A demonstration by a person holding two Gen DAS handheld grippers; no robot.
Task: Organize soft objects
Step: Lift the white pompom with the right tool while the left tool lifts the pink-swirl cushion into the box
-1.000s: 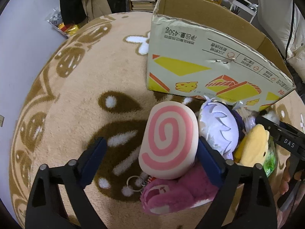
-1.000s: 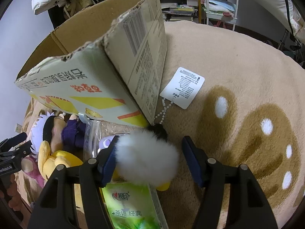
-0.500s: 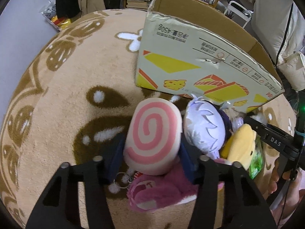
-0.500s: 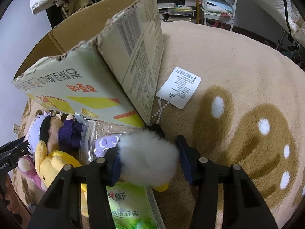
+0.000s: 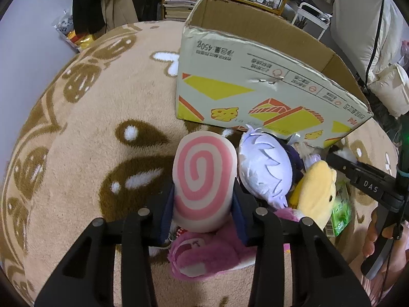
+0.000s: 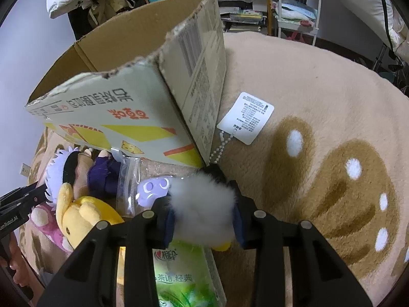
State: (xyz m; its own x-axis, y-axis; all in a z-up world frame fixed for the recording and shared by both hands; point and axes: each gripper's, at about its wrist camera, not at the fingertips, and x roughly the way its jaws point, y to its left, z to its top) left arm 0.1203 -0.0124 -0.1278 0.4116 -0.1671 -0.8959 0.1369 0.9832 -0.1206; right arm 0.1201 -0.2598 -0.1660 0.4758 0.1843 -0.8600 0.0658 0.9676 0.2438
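Observation:
A round pink-and-cream swirl plush (image 5: 202, 176) stands on edge on the rug, resting against a pink bear plush (image 5: 204, 253). My left gripper (image 5: 203, 204) has its jaws closing on the swirl plush, and the blue pads press its two sides. In the right wrist view a white fluffy plush (image 6: 202, 199) with a bead chain and a paper tag (image 6: 246, 117) lies by the box corner. My right gripper (image 6: 203, 220) is shut on it, pads sunk into the fur. The open cardboard box (image 5: 255, 81) stands just behind the pile.
A white-haired doll (image 5: 265, 168), a yellow plush (image 5: 314, 192) and a green tissue pack (image 6: 184, 278) lie between the two grippers. The beige patterned rug (image 5: 76, 153) stretches to the left. Shelves, clothes and a rack stand behind the box. A person's hand (image 5: 375, 238) holds the right gripper.
Both grippers went from wide open to closed: the left onto the swirl plush, the right onto the white fluffy plush. The left view also shifted slightly.

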